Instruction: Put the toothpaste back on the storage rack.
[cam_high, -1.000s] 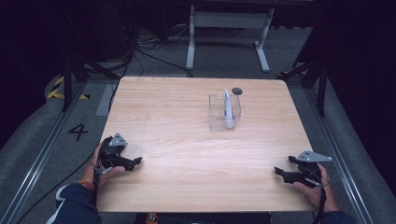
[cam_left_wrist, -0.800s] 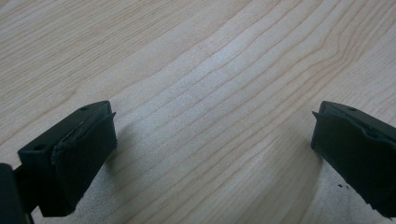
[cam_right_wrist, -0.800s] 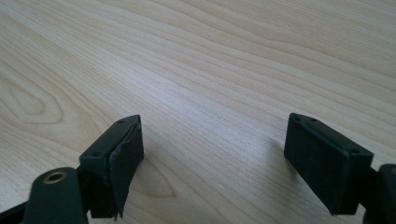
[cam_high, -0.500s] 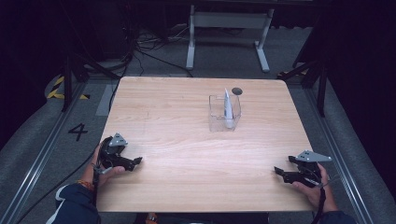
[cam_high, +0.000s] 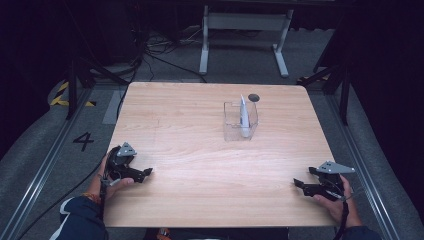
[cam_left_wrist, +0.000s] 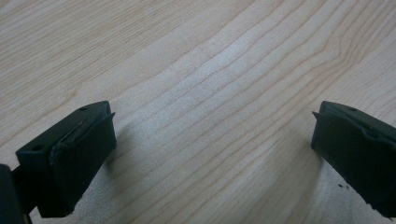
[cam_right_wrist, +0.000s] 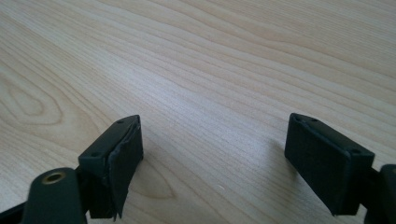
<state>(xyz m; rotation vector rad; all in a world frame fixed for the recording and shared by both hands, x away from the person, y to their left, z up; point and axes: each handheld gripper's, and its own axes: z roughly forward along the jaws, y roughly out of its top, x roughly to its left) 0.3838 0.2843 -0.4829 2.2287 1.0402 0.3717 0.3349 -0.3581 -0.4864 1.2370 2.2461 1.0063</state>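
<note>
Clear plastic box (cam_high: 240, 121) is standing on the tabletop (cam_high: 200, 150) toward the far edge, a little right of the middle, with a slim white-grey object (cam_high: 243, 117) leaning upright inside it, its top sticking above the rim. What that object is I cannot tell at this size. Just beyond the box, near the far edge, a small dark disc (cam_high: 253, 97) is lying flat on the wood, apart from the box.

Both grippers are waiting at the near edge, well apart from the box. The left gripper (cam_high: 142, 173) is sitting near the near-left corner, held in the person's left hand (cam_high: 112, 172); its jaws are standing wide apart over bare wood in the left gripper view (cam_left_wrist: 210, 135), holding nothing. The right gripper (cam_high: 298, 184) is resting near the near-right corner in the right hand (cam_high: 335, 197); its jaws are likewise spread with nothing between them in the right gripper view (cam_right_wrist: 215, 149).

From either gripper the box is lying forward and inward: ahead and to the right of the left one, ahead and to the left of the right one. Judging by the high view, the right gripper looks somewhat nearer, since the box is sitting on the right half of the tabletop. The leaning object's long axis is running nearly vertical, so a grasp from above, closing across its thin top, seems the likeliest approach.
</note>
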